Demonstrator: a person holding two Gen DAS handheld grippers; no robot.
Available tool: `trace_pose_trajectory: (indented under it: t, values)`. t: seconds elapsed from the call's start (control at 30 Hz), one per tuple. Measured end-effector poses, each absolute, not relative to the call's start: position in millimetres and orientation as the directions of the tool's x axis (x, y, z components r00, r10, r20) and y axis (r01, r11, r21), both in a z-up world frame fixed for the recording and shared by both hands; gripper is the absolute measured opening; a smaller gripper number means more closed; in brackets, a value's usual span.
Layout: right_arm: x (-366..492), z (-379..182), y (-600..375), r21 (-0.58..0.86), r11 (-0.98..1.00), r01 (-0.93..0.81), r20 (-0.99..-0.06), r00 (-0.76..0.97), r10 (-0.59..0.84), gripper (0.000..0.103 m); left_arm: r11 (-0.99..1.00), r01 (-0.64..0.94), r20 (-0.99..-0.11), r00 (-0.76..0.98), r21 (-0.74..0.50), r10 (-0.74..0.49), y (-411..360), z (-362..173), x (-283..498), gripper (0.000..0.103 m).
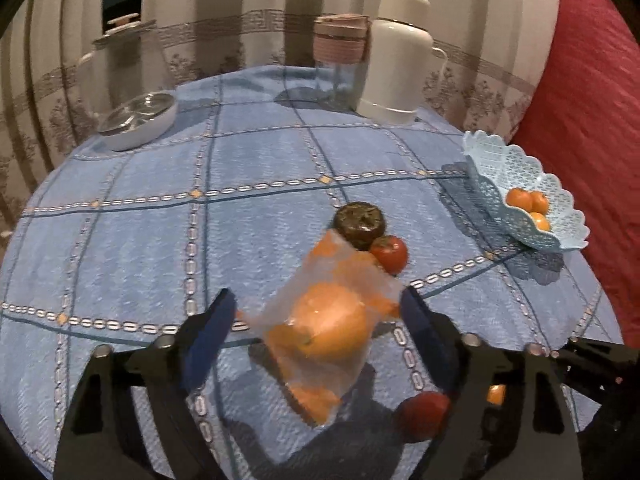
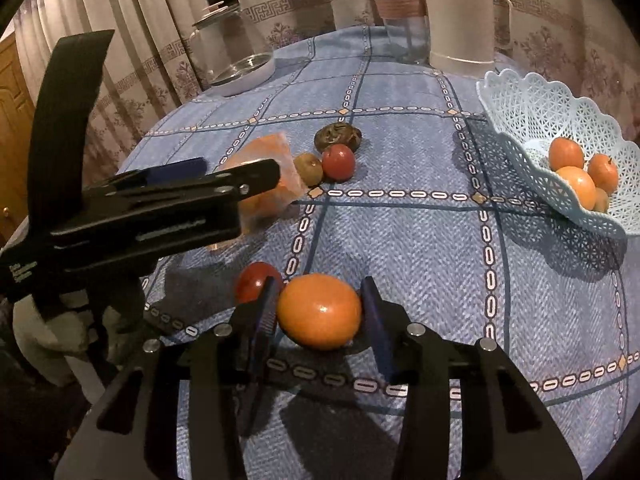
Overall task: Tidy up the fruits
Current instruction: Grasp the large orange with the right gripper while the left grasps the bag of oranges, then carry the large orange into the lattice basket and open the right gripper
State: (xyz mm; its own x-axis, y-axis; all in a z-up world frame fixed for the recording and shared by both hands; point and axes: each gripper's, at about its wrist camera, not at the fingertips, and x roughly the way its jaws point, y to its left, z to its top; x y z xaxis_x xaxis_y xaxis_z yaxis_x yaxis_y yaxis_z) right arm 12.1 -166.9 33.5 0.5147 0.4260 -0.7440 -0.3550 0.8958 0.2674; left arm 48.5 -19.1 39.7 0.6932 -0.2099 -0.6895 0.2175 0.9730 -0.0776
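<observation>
Blue-padded fingers of our right gripper (image 2: 320,312) stand close on either side of a loose orange (image 2: 319,311), both pads against its skin as far as we can judge, so we read the grip as closed on the fruit while it sits on the blue checked tablecloth (image 2: 420,260). A red fruit (image 2: 254,280) lies just beside the left finger, nearly touching it. From this gripper the pale blue lattice basket (image 2: 560,128) lies ahead and to the right, well apart, already holding several oranges; we judge the coming move to be a carry in that direction, and the right hand is the nearer one to it.

Our left gripper (image 1: 316,316) has its fingers apart around a clear plastic bag of oranges (image 1: 328,320), the left pad clear of the film and the right pad at its edge, nothing clamped. The bag's long axis runs away from us, slanting up and right. Beyond it sit a dark wrinkled fruit (image 1: 360,220) and a small red fruit (image 1: 390,254).
</observation>
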Motion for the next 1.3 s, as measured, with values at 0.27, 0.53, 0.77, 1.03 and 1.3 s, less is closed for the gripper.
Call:
trace_pose_trajectory:
  t: [0.27, 0.53, 0.77, 1.03, 1.3]
  values:
    - [11.2, 31.5, -165.3, 0.278, 0.892, -0.358, -0.749, 0.501, 0.434, 0.044, 0.966, 0.242, -0.686, 0.687, -0.096, -0.24, -16.8, 39.9, 38.6, 0.069]
    - [9.0, 28.0, -160.8, 0.271, 0.889, -0.368, -0.758, 0.488, 0.433, 0.044, 0.976, 0.2, -0.719, 0.665, -0.091, -0.203, -6.5, 26.6, 41.6, 0.059]
    - [6.3, 31.6, -164.1, 0.285, 0.887, -0.362, -0.749, 0.494, 0.442, 0.044, 0.98, 0.169, -0.704, 0.684, -0.104, -0.193, 2.4, 37.1, 35.7, 0.047]
    - [9.3, 41.7, -177.7, 0.307, 0.893, -0.327, -0.727, 0.525, 0.443, 0.044, 0.984, 0.139, -0.656, 0.733, -0.113, -0.179, 15.7, 63.1, 27.8, 0.047]
    - [18.0, 70.4, -217.8, 0.32, 0.916, -0.243, -0.669, 0.626, 0.4, 0.044, 0.979, 0.167, -0.617, 0.76, -0.116, -0.203, 5.5, 84.8, 20.9, 0.047]
